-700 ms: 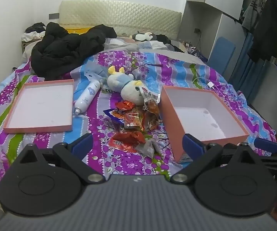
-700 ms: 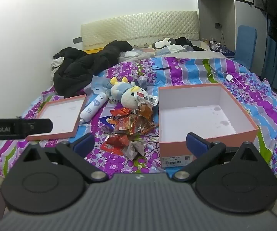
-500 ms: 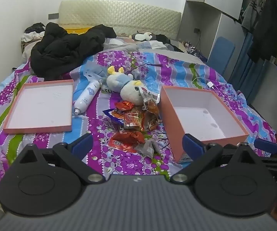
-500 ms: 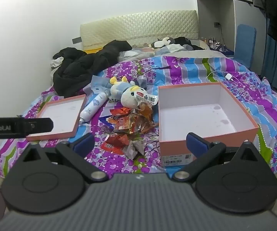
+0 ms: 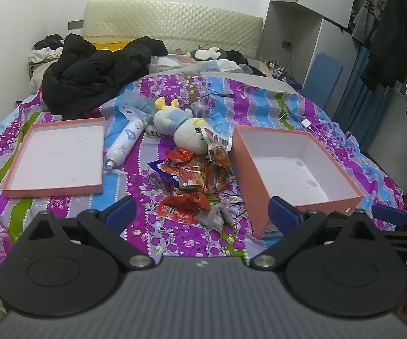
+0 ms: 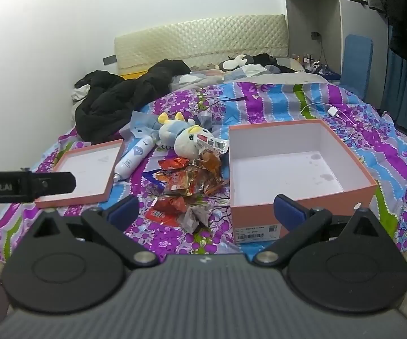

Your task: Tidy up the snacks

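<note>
Bed (image 5: 175,243) had a purple, blue and green floral cover. On it: open pink box (image 5: 248,166) at right, empty; its lid (image 5: 53,190) lay upturned at left, well apart. Between them sat a pile of snack packets (image 5: 192,175), red and orange mostly, with a plush toy (image 5: 186,132) just behind, touching the pile. White spray bottle (image 5: 124,144) lay beside the lid. Black coat (image 5: 96,70) heaped at the far left, white charger cable (image 5: 306,123) behind the box.
</note>
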Demonstrator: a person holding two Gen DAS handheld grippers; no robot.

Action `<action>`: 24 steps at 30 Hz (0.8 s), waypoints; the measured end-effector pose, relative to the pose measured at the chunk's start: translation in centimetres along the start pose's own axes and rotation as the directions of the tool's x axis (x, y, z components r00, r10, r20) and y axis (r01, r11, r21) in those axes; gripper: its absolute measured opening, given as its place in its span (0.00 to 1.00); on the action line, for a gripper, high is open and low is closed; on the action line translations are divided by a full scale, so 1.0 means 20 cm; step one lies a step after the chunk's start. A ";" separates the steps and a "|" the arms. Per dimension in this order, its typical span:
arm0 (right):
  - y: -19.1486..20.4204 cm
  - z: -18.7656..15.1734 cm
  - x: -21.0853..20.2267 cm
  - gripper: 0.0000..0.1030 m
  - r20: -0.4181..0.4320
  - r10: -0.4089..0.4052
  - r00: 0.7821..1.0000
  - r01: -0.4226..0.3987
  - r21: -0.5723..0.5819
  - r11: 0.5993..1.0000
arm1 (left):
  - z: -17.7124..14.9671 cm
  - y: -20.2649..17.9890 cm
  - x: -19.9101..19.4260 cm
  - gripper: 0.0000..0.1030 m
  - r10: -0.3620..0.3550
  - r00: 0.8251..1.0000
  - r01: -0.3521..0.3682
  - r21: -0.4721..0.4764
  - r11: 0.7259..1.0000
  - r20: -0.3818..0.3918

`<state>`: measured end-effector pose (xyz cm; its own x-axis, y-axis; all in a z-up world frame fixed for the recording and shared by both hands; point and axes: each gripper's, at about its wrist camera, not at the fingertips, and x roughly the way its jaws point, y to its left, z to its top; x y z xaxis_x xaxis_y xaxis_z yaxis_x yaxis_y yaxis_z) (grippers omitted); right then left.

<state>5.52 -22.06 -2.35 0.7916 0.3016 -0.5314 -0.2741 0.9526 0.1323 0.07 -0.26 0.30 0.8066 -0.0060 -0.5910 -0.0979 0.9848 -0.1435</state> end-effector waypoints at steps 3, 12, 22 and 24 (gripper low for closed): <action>0.00 0.00 0.00 1.00 0.001 0.002 1.000 -0.002 -0.001 1.000 | 0.00 0.00 0.00 0.98 0.001 1.000 -0.001 0.004 1.000 0.001; 0.00 -0.02 -0.02 1.00 0.007 -0.016 1.000 0.016 0.002 1.000 | 0.00 0.00 0.00 0.98 -0.003 1.000 0.003 0.012 1.000 0.008; 0.01 0.01 -0.01 1.00 0.017 -0.004 1.000 0.004 0.006 1.000 | 0.00 0.00 -0.02 0.98 0.000 1.000 0.000 0.021 1.000 0.015; 0.00 0.02 0.00 1.00 0.018 -0.003 1.000 0.003 0.006 1.000 | 0.00 0.00 -0.03 0.98 0.002 1.000 -0.002 0.025 1.000 0.022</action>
<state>5.70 -21.99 -1.88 0.8022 0.2996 -0.5164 -0.2688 0.9536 0.1357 -0.37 -0.22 0.73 0.8191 -0.0005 -0.5737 -0.0852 0.9888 -0.1226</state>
